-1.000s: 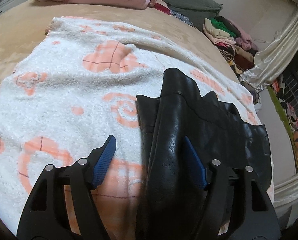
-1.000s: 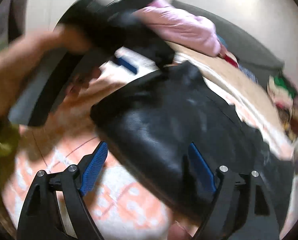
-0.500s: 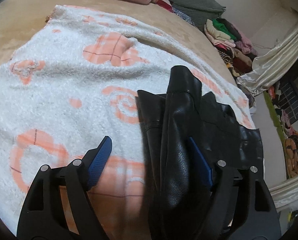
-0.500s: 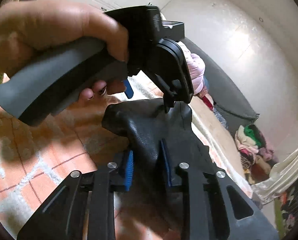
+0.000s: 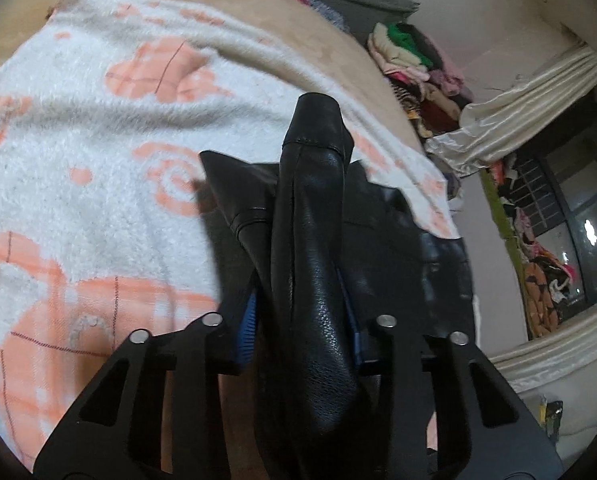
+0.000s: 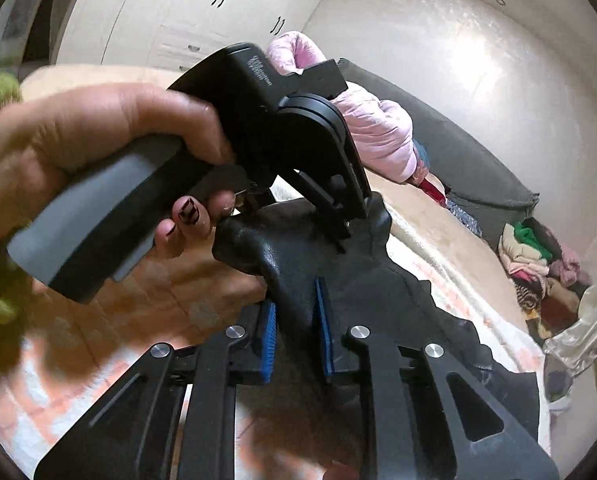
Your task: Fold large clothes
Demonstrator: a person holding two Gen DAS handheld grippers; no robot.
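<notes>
A black leather garment lies bunched on a white fleece blanket with orange shapes. My left gripper is shut on a raised ridge of the leather, whose blue pads press its sides. In the right wrist view my right gripper is shut on another fold of the same garment. The left gripper, held by a hand, shows just above and beyond it, clamped on the leather close by.
The blanket covers a tan bed. A pink quilt and a grey pillow lie at the head. A pile of clothes and a cream curtain are at the right. White wardrobe doors stand behind.
Both grippers went from open to shut on the leather garment. The right gripper moved up close beside the left one, and the gripped fold has lifted off the blanket.
</notes>
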